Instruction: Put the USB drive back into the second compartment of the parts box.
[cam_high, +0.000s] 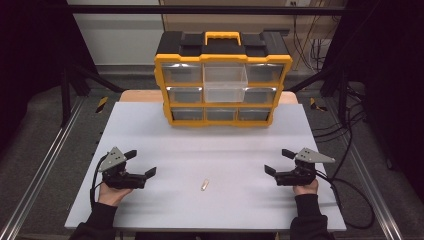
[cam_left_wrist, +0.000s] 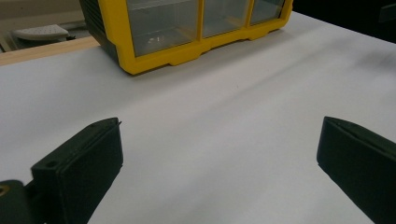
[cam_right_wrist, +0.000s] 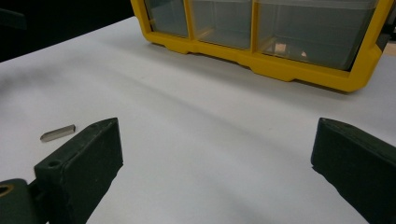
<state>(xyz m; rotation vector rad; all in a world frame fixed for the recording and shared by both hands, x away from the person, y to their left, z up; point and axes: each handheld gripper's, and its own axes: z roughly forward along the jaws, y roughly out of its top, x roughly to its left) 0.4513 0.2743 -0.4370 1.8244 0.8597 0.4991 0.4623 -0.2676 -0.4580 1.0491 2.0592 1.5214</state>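
- The left claw (cam_high: 141, 163) rests low by the desk's (cam_high: 150, 135) near left corner, jaws spread wide and empty; in my judgement this is a parked, ready pose, since nothing lies between them.
- The right claw (cam_high: 278, 161) mirrors it by the near right corner, also gaping with nothing held, both pointing inward toward the middle.
- A small pale metal pin (cam_high: 204, 184) lies flat near the middle of the near edge, between the two claws and well apart from each, probably placed where either hand can reach it.
- The yellow drawer organizer (cam_high: 223, 80) stands upright at the far edge, fronts facing the person; its top-middle drawer (cam_high: 225, 82) juts forward, likely pulled out to receive the pin.
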